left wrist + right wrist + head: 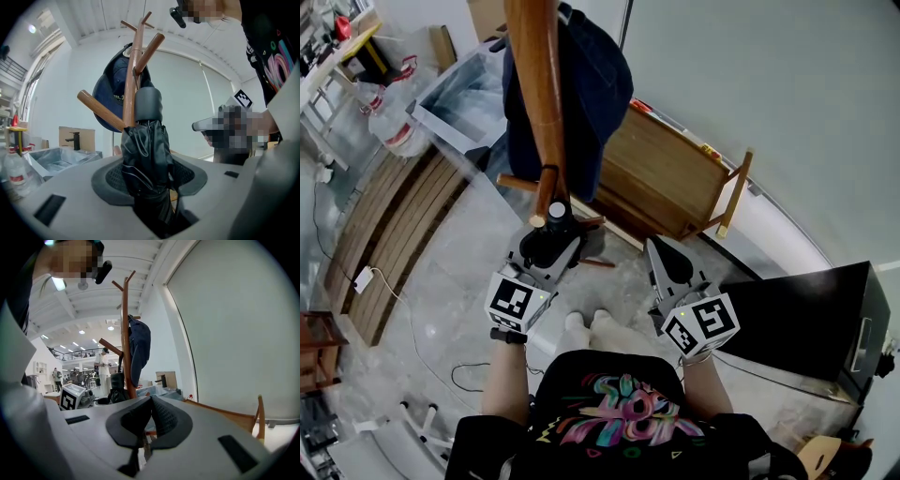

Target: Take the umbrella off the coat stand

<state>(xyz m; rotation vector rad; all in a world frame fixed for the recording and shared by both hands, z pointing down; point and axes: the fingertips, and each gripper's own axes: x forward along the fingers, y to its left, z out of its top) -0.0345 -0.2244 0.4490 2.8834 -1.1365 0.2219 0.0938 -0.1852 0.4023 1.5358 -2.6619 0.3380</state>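
A folded black umbrella (145, 154) with a grey handle cap stands upright between the pads of my left gripper (149, 180), which is shut on it. Its top rests against the pole of the wooden coat stand (131, 79), just above a slanting peg (98, 108). In the head view the left gripper (551, 246) holds the umbrella (555, 225) at the foot of the stand's pole (539, 84). A dark blue cap (591, 84) hangs on the stand. My right gripper (661, 251) waits to the right, shut and empty, its pads (161, 418) touching.
A wooden chair frame (675, 178) leans beyond the right gripper. A black cabinet (806, 319) stands at the right. Wooden slats (394, 234), water bottles (389, 122) and a boxed sink (459, 94) lie to the left. People stand in the far hall (102, 366).
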